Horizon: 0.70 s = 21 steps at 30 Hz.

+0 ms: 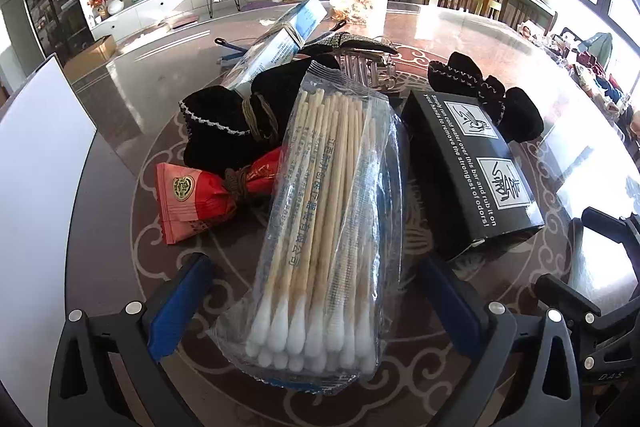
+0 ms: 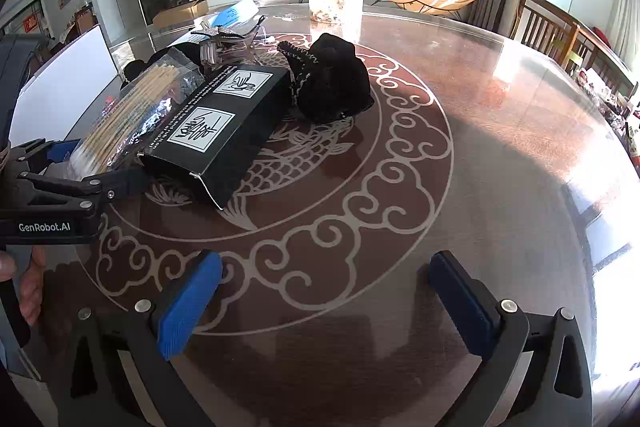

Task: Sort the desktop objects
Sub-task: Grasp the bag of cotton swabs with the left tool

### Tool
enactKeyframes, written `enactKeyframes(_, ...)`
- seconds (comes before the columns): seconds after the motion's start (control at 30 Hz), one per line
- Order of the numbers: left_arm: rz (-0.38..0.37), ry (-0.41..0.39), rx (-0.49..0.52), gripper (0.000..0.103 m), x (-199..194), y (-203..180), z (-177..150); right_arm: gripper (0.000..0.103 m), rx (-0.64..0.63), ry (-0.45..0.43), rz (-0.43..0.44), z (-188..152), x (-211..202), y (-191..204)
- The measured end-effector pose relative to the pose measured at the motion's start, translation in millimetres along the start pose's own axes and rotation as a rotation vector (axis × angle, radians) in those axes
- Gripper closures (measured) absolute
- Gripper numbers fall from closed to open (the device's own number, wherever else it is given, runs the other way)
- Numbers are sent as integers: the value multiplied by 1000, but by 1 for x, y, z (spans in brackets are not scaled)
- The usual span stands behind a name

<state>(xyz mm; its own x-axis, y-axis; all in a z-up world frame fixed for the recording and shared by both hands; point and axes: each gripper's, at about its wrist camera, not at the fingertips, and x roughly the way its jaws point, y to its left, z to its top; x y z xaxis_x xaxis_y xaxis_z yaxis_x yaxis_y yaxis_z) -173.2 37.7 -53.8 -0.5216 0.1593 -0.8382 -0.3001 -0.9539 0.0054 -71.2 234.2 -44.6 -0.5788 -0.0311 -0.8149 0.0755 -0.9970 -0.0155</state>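
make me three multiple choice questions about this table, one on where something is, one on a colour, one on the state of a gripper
1. Where is the pack of cotton swabs?
A. between the left gripper fingers
B. inside the clear jar
C. on a chair

2. What colour is the box with printed instructions?
A. white
B. black
C. green

3. How is the right gripper?
A. shut on a pouch
B. open over bare table
C. shut on the box

Answers: 1 A, the pack lies between the blue pads; 2 B, black with white panels; 3 B, fingers spread, nothing between them.
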Motion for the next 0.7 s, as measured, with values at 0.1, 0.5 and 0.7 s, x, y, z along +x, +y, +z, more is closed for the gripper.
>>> enactKeyframes(0.1, 9, -19, -8, 14, -2, -1, 3, 0, 0, 0, 0, 0, 0, 0)
enactKeyframes(0.5, 75, -48, -134, 62, -43, 3, -49, 0, 0, 0, 1, 0, 0, 1)
enactKeyframes(0.7, 145, -80, -249, 60, -65, 28, -86, 0, 0, 0, 0, 0, 0, 1)
